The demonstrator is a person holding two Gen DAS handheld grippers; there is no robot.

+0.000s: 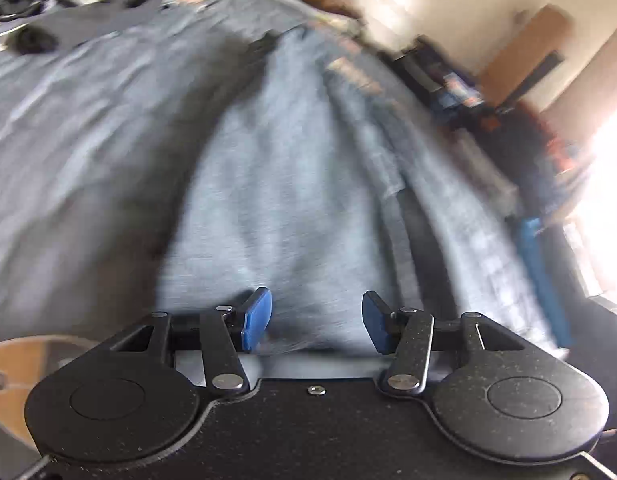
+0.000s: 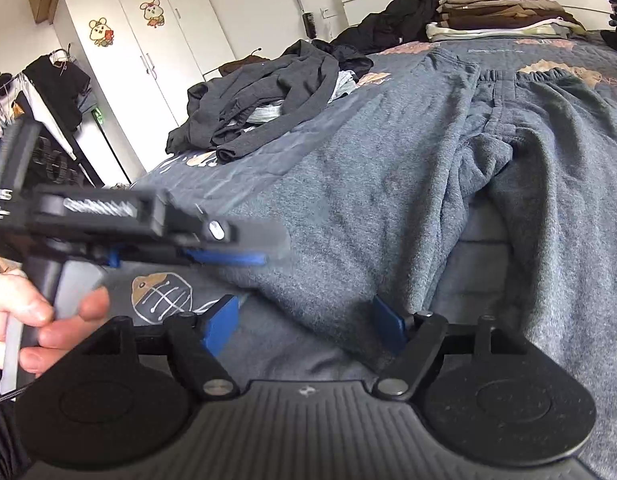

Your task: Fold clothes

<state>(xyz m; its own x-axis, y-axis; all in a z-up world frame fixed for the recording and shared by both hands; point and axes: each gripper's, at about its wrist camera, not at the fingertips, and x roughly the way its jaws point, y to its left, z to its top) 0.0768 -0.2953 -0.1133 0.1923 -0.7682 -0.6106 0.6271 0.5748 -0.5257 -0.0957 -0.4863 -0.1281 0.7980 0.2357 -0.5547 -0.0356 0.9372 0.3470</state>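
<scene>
- Right wrist view: the grey sweatpants (image 2: pixel 408 184) lie spread on the bed (image 2: pixel 268 168), elastic waistband toward the headboard and the two legs running down toward you. A fold of one leg hangs over the near edge, probably so its hem stays within reach of both tools.
- Your right gripper (image 2: pixel 304 328) points at that hanging fold with its jaws apart. Cloth sits between the two blue pads (image 2: pixel 218 326), but nothing is pinched.
- Your left gripper (image 2: pixel 224 258) enters from the left, just above the same fold, held by your left hand (image 2: pixel 36 320). Motion blur hides its jaws in this view.
- Left wrist view: the left gripper (image 1: pixel 316 320) shows its two blue pads (image 1: pixel 258 318) standing apart, grey cloth (image 1: pixel 276 200) beyond them and none held. The frame is blurred; judge it as mid-motion.
- Both tools sit close together at one leg, which fits either taking hold for a fold or letting go after one; the pictures do not settle which.
- Count, beyond the sweatpants: one loose heap of dark clothes (image 2: pixel 268 92) at the far left of the bed and one folded stack (image 2: pixel 500 12) by the headboard, kept well apart from it, presumably sorted from unsorted. The pieces in each cannot be counted.
- Further out: one white wardrobe (image 2: pixel 148 40) bearing two cartoon stickers (image 2: pixel 102 32).
</scene>
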